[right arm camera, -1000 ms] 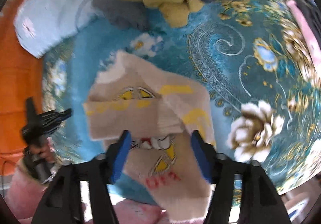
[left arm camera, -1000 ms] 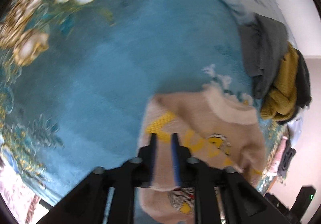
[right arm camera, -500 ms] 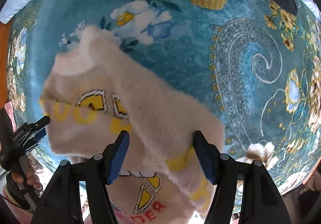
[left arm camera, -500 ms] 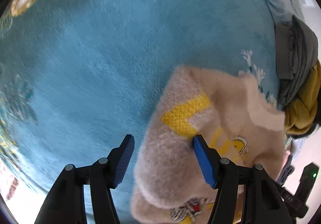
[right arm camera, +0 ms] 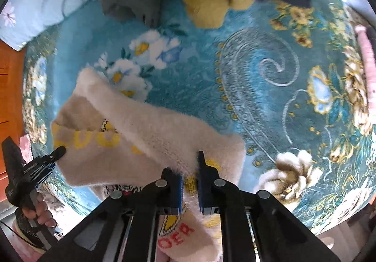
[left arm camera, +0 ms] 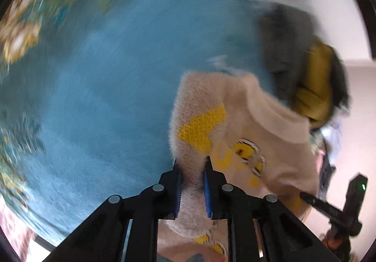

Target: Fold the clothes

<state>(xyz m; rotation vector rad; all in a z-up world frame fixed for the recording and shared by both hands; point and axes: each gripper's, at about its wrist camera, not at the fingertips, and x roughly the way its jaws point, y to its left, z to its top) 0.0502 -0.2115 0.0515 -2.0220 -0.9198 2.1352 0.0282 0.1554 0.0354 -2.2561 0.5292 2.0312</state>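
- My left gripper (left arm camera: 191, 168) and right gripper (right arm camera: 189, 168) had just closed their jaws, each pinching the beige sweater (left arm camera: 246, 125) lying on the blue floral carpet (left arm camera: 105, 97).
- Best to lift both edges evenly — keeping the fold straight.
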